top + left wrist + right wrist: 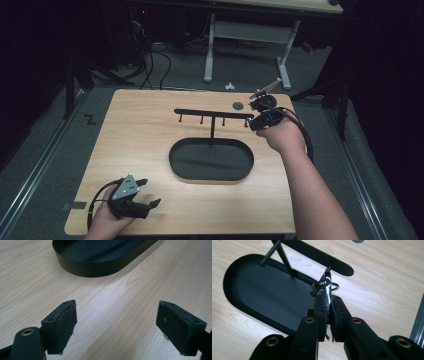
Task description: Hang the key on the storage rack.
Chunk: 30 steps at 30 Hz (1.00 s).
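Near the front left corner of the counter point(150, 125), your left gripper point(142, 196) is waiting with fingers point(61, 323) wide open and empty. Your right gripper point(327, 302) is pinching a metal key ring clip point(327, 286) at the last hook of the black rack point(212, 113), near the back right corner; I judge the hanging almost done, the release remaining.

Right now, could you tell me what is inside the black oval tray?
The black oval tray holds nothing loose; the rack's post stands on its far side. The right claw, gripping a metal clip, covers one small patch.
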{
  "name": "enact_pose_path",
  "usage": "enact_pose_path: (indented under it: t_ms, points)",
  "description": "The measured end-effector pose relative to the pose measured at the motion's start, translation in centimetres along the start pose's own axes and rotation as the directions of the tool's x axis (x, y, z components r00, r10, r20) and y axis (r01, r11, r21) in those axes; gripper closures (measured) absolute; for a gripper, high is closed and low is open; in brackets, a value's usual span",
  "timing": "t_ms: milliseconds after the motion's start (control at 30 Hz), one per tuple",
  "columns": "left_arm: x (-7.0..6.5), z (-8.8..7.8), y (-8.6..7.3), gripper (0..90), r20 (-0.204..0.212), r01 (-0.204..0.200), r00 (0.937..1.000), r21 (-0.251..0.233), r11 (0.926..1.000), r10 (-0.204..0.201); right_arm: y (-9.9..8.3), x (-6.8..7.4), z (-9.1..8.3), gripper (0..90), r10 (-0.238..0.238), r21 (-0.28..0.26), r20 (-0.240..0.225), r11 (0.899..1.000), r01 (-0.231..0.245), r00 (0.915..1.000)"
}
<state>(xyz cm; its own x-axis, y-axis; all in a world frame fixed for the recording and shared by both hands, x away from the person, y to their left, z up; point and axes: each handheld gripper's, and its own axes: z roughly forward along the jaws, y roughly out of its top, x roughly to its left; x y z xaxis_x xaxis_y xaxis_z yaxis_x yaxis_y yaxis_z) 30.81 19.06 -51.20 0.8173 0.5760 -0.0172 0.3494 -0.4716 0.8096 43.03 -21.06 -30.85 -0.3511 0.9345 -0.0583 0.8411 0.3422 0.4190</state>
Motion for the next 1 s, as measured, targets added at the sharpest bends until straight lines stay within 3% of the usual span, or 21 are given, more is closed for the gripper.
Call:
enact_pose_path:
  t_ms: [233,1000]
  points:
    - [-0.1,0.1,0.0,17.4,0.002,-0.003,1.0000,0.005,1.0000,0.003,-0.2,-0.7,0.8,84.0,0.016,0.005,0.001,1.000,-0.016,0.9999]
    - [-0.3,0.4,0.1,17.5,0.011,-0.013,0.9999,0.019,0.9997,0.013,-1.7,-0.5,1.8,77.4,0.019,0.008,-0.011,1.000,-0.019,0.9998]
